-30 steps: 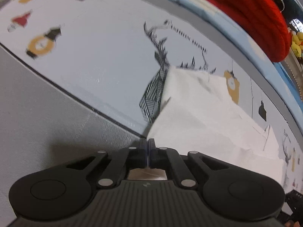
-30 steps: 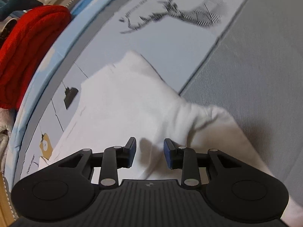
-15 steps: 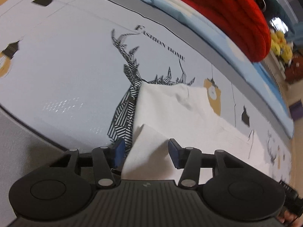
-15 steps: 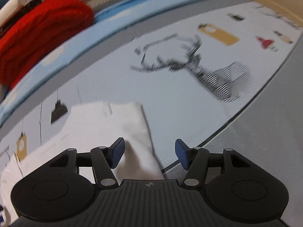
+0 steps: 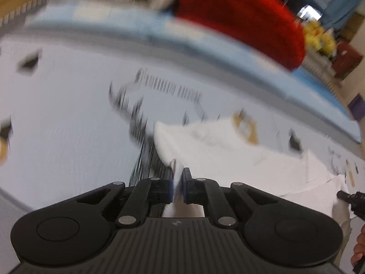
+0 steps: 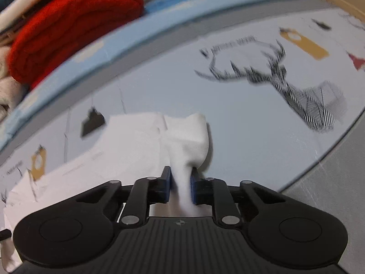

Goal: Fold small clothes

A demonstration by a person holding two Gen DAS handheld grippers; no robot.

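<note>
Both jaws have just closed on the white garment [image 6: 141,150]: the right gripper [image 6: 180,187] pinches a bunched fold, the left gripper [image 5: 177,188] a thin edge. Beyond them the cloth spreads flat over the printed surface [image 6: 239,118], near its deer drawing [image 6: 294,91].

My left hand-held gripper [image 5: 177,188]: matt black plastic, ribbed body, small shiny metal pins at linkages, blue pads that look rubbery. My right hand-held gripper [image 6: 180,188]: same finish. White garment [image 6: 141,150]: soft matt cloth, thin, creased. Printed sheet [image 6: 239,118] beneath: smooth pale fabric, faint sheen, black deer print. Grey surface [image 6: 337,196] at edge: fine woven texture, matt. Red bundle [image 6: 68,27]: chunky ribbed knit, fuzzy. Light blue cloth [image 6: 159,18] behind: smooth, matt.
</note>
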